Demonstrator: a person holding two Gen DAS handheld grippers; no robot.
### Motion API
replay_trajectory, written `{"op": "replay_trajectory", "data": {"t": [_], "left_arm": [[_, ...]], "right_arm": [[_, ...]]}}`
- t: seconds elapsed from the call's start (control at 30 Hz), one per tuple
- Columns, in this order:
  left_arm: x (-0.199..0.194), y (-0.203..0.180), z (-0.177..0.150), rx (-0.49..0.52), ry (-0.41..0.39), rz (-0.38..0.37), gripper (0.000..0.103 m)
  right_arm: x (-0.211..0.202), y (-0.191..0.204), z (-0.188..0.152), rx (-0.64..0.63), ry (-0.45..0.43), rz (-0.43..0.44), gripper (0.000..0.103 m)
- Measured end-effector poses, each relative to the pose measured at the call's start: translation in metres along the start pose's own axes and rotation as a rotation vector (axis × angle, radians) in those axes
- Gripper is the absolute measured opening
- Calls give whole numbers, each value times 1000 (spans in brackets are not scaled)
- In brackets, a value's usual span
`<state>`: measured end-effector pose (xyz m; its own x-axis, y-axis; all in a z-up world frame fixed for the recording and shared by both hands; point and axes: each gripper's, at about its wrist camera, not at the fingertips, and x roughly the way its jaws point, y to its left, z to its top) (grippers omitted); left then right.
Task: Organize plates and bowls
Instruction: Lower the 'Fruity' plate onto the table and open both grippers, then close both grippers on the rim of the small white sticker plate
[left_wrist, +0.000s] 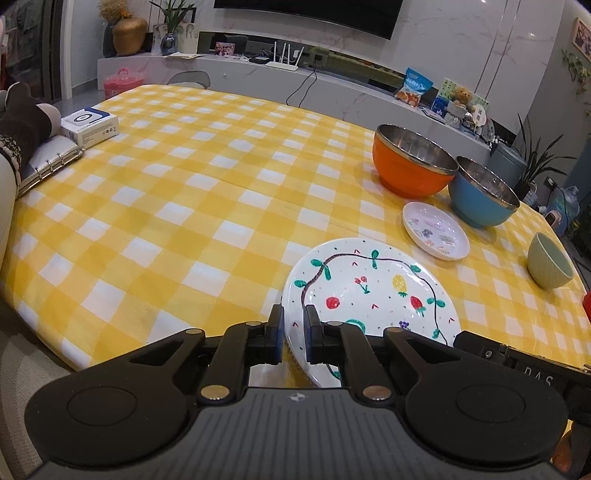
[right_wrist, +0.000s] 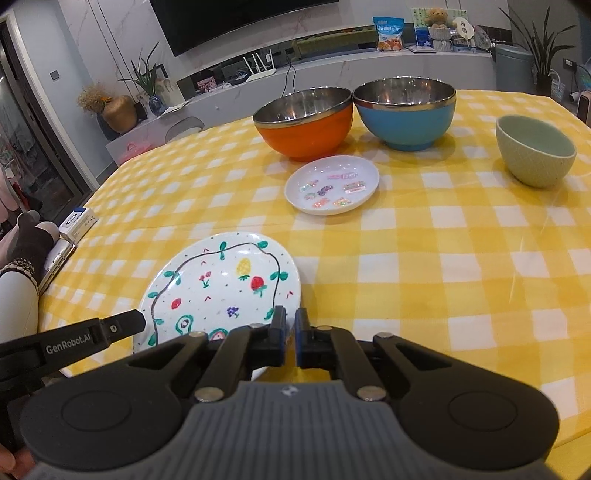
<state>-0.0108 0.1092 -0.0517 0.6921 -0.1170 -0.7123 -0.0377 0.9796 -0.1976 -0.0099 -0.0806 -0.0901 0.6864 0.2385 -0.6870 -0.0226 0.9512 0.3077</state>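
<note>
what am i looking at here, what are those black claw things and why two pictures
Each picture comes from a camera mounted on a handheld two-finger gripper; a person holds one in each hand. The left gripper is clamped on the near rim of the fruit plate, which looks tilted up. The right gripper is nearly shut beside that plate's right edge; whether it grips anything is unclear. On the yellow checked table sit an orange bowl, a blue bowl, a green bowl and a small plate.
</note>
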Motion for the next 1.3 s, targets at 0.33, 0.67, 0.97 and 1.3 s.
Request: {"op": "replay_trajectory", "data": {"t": [0.33, 0.67, 0.97, 1.3], "left_arm": [[-7, -12, -1, 75, -22, -3, 10], [-17, -26, 21, 84, -116, 15, 49], [-1, -53, 43, 109, -155, -5, 62], [31, -67, 58, 86, -140, -33, 68]], "right_arm": [[-3, 2, -2, 9, 22, 5, 0], [-13, -23, 15, 113, -48, -36, 25], [-21, -44, 40, 142, -202, -67, 50], [2, -66, 56, 228, -254, -70, 54]]}}
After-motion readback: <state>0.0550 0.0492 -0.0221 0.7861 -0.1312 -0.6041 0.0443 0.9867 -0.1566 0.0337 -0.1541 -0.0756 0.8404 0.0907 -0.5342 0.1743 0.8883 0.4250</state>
